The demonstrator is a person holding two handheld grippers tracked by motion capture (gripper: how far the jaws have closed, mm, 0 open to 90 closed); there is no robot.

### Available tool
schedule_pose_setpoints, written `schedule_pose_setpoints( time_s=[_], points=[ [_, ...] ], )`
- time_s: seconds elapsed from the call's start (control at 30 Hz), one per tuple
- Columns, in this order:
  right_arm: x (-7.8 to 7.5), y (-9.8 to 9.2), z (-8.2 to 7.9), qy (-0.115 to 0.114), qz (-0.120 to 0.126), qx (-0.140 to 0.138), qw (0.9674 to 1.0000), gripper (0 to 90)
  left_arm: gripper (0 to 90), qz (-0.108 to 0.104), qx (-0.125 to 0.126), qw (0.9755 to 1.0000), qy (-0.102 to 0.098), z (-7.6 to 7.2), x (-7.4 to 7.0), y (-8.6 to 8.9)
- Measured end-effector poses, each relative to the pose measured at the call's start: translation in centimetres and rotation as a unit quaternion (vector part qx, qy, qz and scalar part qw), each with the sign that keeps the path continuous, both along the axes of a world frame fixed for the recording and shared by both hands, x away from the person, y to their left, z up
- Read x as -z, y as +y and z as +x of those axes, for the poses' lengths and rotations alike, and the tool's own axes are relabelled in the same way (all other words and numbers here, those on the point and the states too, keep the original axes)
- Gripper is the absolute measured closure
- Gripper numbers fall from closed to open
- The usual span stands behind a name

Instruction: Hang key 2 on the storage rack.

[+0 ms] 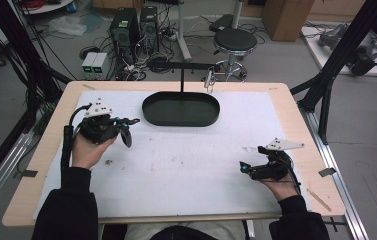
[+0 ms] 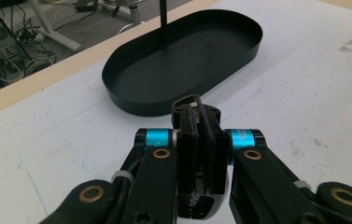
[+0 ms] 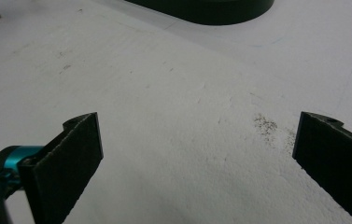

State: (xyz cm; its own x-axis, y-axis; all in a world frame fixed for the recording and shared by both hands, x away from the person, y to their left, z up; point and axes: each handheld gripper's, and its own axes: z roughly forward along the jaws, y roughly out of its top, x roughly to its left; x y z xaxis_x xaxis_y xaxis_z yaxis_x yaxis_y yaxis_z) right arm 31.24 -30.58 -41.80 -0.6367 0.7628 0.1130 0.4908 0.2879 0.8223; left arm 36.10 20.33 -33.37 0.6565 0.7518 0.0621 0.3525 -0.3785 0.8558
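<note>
A black oval tray [image 1: 162,116] lies at the back middle of the white mat, with a thin post and crossbar [image 1: 182,75] rising from its far edge. A small metal piece [image 1: 209,81] hangs from the bar's right end. My left gripper [image 1: 127,136] hovers left of the tray, raised off the mat and pointing toward it. Seen in the left gripper view, my left gripper [image 2: 197,109] has its jaws pressed together on a small thin wire loop [image 2: 188,98] that sticks out at the tips, with the tray [image 2: 131,100] just beyond. My right gripper [image 1: 243,167] rests low at the right front; in its own view my right gripper [image 3: 197,135] stands wide open over bare mat.
The white mat [image 1: 186,165] covers a wooden table [image 1: 296,115]. A small dark speck [image 1: 108,161] lies near the left hand. Beyond the table's far edge stand a stool [image 1: 234,41], computer towers [image 1: 135,25] and loose cables. Black frame legs [image 1: 326,85] flank the table.
</note>
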Motion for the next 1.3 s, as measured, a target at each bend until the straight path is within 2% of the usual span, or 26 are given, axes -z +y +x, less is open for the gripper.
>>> schedule_pose_setpoints(
  time_s=[0.17,0.23,0.33,0.6,0.8,0.87,1.3],
  points=[
    [0.1,0.0,0.0,0.000,0.000,-0.002,1.0000,0.8,85.5,0.009,0.004,0.9999,-0.011,1.1,-1.5,-0.9],
    [0.0,0.0,0.1,-0.001,0.001,-0.002,1.0000,0.8,85.5,0.021,0.007,0.9996,-0.016,1.7,-2.2,-1.4],
    [0.0,-0.1,0.1,-0.001,0.004,0.000,1.0000,0.8,85.6,0.027,0.010,0.9994,-0.019,2.7,-2.7,-2.0],
    [-0.1,-0.2,-0.1,-0.005,0.013,0.002,0.9999,0.8,85.5,0.022,0.002,0.9993,-0.030,5.7,-4.0,-3.3],
    [0.0,-0.3,0.0,-0.003,0.020,-0.002,0.9998,0.8,85.6,0.036,0.010,0.9989,-0.029,7.5,-4.9,-4.4],
    [0.0,-0.3,0.0,-0.004,0.019,-0.004,0.9998,0.8,85.6,0.040,0.007,0.9986,-0.032,7.9,-5.2,-4.7],
    [0.0,-0.5,0.0,-0.005,0.024,-0.002,0.9997,0.8,85.5,0.035,-0.001,0.9981,-0.051,9.8,-6.9,-5.4]
  ],
)
